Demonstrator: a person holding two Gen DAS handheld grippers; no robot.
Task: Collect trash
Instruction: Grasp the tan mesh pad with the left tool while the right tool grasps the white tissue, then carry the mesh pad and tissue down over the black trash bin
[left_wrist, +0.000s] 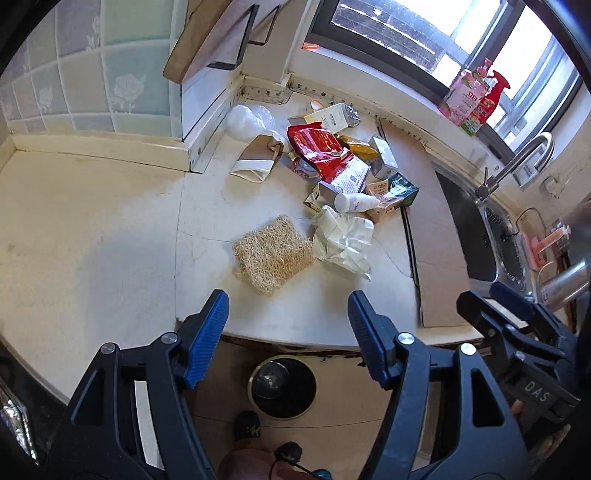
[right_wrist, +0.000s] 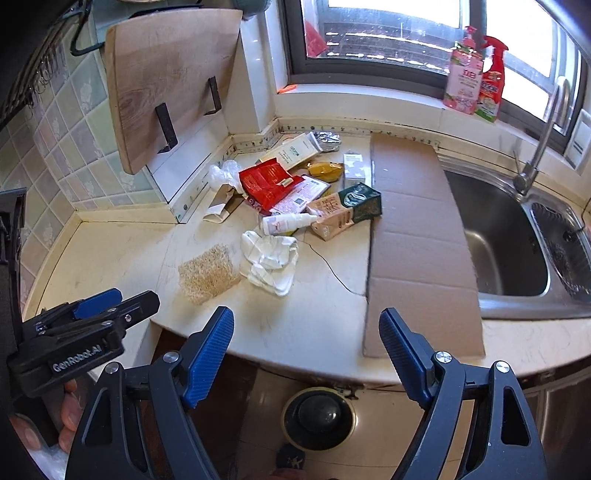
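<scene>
Labels on the trash (right_wrist: 295, 184) are too small to be read, and items at the back of the pile are half covered by a red bag (right_wrist: 267, 182). Trash is heaped on the counter (right_wrist: 295, 325) near the back corner: red bag on top, carton (right_wrist: 345, 212) and white bottle (right_wrist: 286, 222) at the front edge, crumpled white wrap (right_wrist: 271, 264) and a tan fibre pad (right_wrist: 208, 273) lying nearer, apart from the heap. Cardboard (right_wrist: 417, 258) is laid flat between pile and sink (right_wrist: 498, 236), touching the carton. A bin (right_wrist: 319, 417) is seen on the floor below the counter edge. Left gripper (left_wrist: 288, 310) and right gripper (right_wrist: 306, 325) are both spread wide w/ nothing held, over the counter's near edge, short of the trash.
</scene>
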